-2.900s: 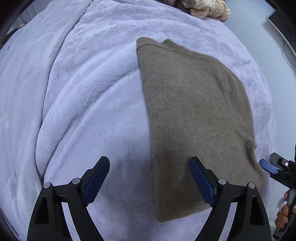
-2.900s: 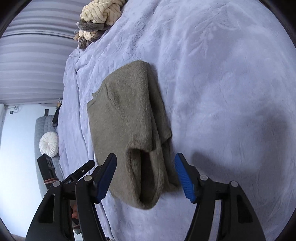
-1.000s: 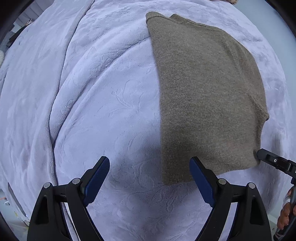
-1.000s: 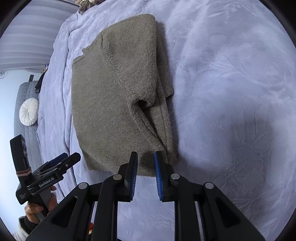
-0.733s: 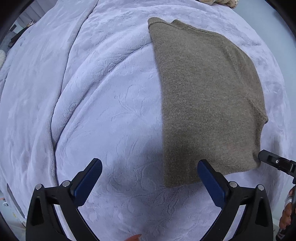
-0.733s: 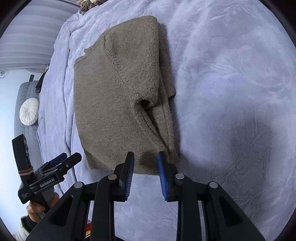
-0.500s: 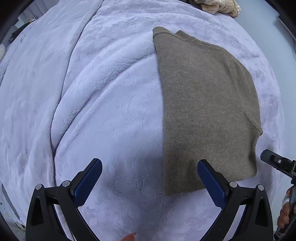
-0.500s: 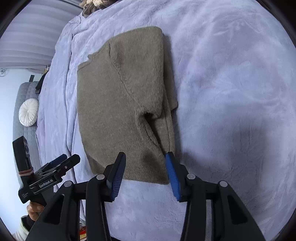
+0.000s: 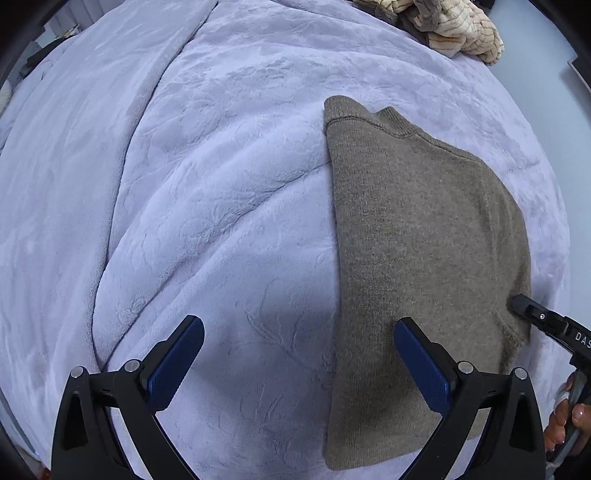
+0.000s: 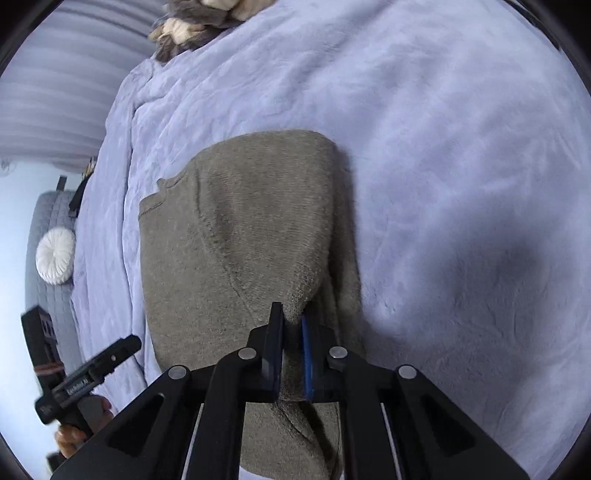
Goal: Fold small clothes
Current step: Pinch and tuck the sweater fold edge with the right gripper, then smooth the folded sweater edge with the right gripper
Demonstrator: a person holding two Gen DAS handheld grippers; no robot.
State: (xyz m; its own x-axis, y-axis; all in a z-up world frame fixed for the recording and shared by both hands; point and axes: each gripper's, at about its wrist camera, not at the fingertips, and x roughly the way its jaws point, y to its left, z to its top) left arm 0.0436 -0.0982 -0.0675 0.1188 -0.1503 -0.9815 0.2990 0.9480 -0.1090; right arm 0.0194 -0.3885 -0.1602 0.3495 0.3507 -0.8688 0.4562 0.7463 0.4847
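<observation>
An olive-brown knit sweater point(image 9: 417, 236) lies folded lengthwise on a lilac blanket point(image 9: 207, 192). My left gripper point(image 9: 299, 350) is open and empty, low over the sweater's near left edge, its right finger above the knit. My right gripper point(image 10: 291, 328) is shut on the sweater point(image 10: 251, 229) at the folded sleeve edge near the hem. Its black tip also shows in the left wrist view point(image 9: 535, 317) at the sweater's right edge. The left gripper shows in the right wrist view point(image 10: 92, 373) at the lower left.
A heap of cream and grey clothes point(image 9: 450, 26) lies at the far end of the bed, also in the right wrist view point(image 10: 199, 26). A grey sofa with a round white cushion point(image 10: 55, 254) stands beyond the bed's left side.
My right gripper opened, moved forward onto the sweater's sleeve fold and closed on it. My left gripper stayed open and came lower and closer over the sweater's near edge.
</observation>
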